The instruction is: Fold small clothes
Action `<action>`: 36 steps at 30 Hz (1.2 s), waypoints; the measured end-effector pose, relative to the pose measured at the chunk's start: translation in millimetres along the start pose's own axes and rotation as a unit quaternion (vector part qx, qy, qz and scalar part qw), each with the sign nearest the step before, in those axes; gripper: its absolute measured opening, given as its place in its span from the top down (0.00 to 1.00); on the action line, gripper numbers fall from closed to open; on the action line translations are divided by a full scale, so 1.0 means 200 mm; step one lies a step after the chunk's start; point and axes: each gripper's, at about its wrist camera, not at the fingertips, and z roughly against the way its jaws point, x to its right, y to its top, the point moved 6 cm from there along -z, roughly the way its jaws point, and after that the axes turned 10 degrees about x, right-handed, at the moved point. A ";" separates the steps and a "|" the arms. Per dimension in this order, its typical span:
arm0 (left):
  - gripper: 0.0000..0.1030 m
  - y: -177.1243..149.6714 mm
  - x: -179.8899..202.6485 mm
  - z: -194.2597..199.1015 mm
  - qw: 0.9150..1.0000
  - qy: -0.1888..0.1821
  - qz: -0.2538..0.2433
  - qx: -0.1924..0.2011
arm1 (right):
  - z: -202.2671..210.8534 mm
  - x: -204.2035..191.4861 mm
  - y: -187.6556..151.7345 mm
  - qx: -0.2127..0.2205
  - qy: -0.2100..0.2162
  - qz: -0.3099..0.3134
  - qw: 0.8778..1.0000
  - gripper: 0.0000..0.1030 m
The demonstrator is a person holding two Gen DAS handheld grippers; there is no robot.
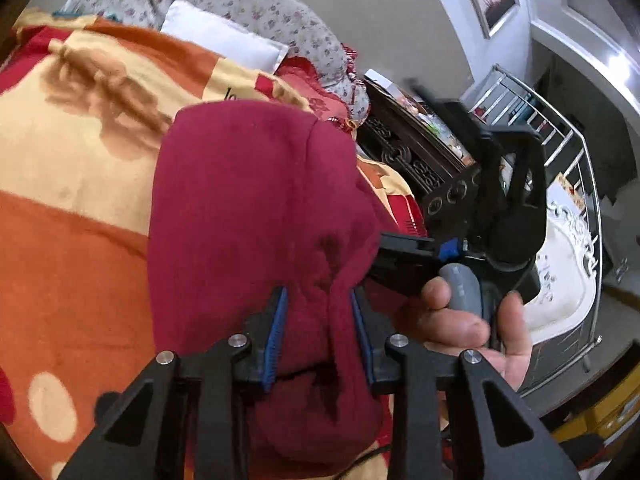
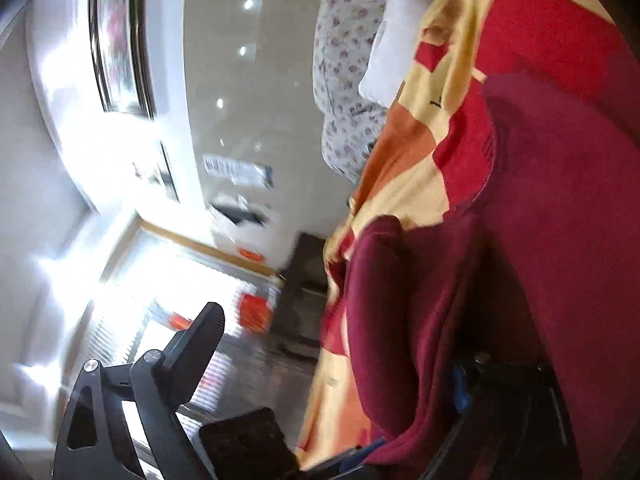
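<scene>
Fleece of a maroon garment point(image 1: 256, 208) is pinched in the narrowed left gripper point(image 1: 320, 340); a fold is judged under way over the patterned blanket point(image 1: 72, 200). Wide-spread, the right gripper point(image 2: 320, 392) clamps nothing, though soft, thick cloth is draped against it. Next, the fold must be laid flat. Beyond, a white pillow point(image 1: 224, 36) is seen.

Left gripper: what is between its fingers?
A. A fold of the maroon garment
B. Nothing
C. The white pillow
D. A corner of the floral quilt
A. In the left wrist view the left gripper has its blue pads pressed on a bunched fold of the maroon garment, which lies on the orange blanket; the white pillow sits far behind.
</scene>
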 end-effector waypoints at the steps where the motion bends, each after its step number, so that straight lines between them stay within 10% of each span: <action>1: 0.71 0.01 0.02 0.00 1.000 0.000 -0.006 0.002 | -0.01 -0.02 -0.01 -0.005 -0.015 0.022 1.000 0.06; 4: 0.70 0.00 0.03 0.02 1.000 0.003 -0.019 0.001 | -0.08 -0.04 -0.08 -0.046 -0.063 0.093 0.993 0.12; 7: 0.70 0.01 0.04 0.03 1.000 0.008 -0.025 0.001 | -0.09 -0.02 -0.11 -0.048 -0.160 0.207 0.964 0.78; 13: 0.71 0.04 0.26 0.08 0.997 -0.009 -0.074 0.000 | -0.03 -0.17 -0.07 -0.015 -0.175 0.267 0.948 0.84; 20: 0.62 0.02 0.42 -0.07 0.996 -0.020 -0.082 -0.032 | 0.11 -0.33 0.12 0.027 -0.304 0.410 0.860 0.86; 26: 0.37 -0.01 0.31 0.16 0.992 0.027 -0.118 -0.024 | 0.22 0.05 0.24 -0.013 -0.335 0.319 0.887 0.68; 36: 0.31 -0.11 0.14 0.17 0.972 0.121 -0.197 -0.031 | 0.54 -0.32 -0.07 -0.025 -0.264 0.323 0.909 0.54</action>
